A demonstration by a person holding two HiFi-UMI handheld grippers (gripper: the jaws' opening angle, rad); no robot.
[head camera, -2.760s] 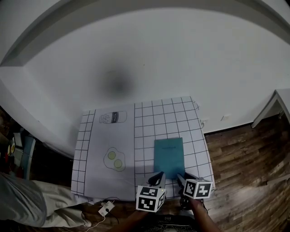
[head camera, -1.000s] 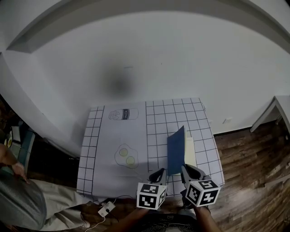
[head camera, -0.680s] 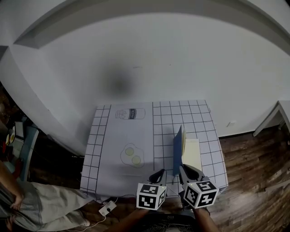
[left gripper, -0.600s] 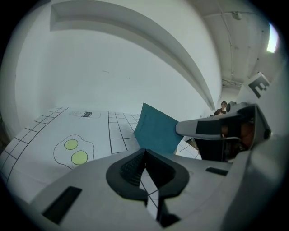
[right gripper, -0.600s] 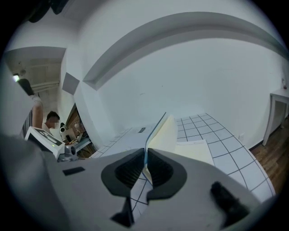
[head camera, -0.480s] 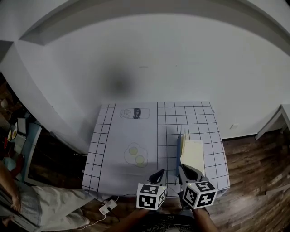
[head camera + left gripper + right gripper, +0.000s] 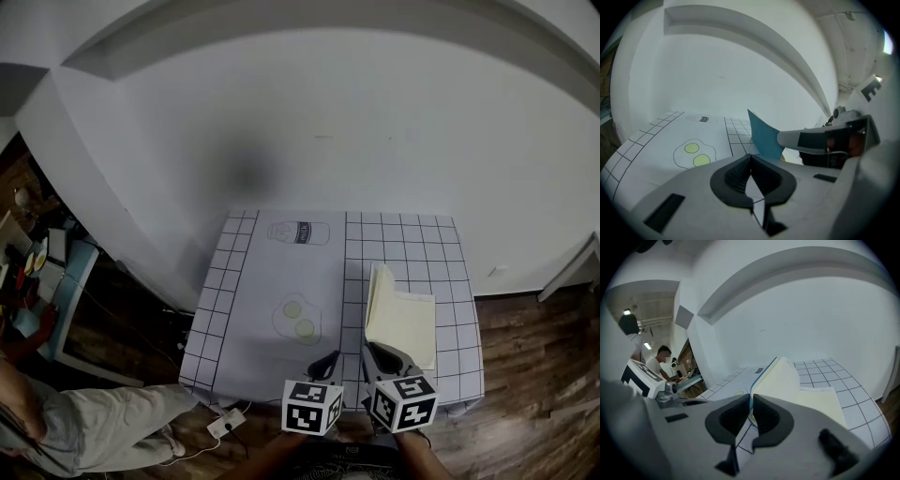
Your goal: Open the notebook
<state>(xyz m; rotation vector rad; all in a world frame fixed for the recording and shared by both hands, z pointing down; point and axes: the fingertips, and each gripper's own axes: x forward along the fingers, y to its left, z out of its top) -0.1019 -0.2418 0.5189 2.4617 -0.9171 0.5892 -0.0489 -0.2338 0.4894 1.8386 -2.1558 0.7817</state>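
White wall backs the table (image 7: 242, 314), whose gridded white mat (image 7: 281, 272) bears a printed can (image 7: 298, 232) and fried eggs (image 7: 298, 321). On the mat's right half lies the teal notebook with cream pages (image 7: 410, 325). Its teal front cover (image 7: 763, 137) stands raised, pinched at its near edge in the clenched right claw (image 7: 751, 409). The left claw (image 7: 750, 165) is just to the left, clamped on nothing.

The notebook (image 7: 405, 321) shows cream pages and a teal cover (image 7: 763, 135); the mat (image 7: 412, 246) is white with black grid lines.
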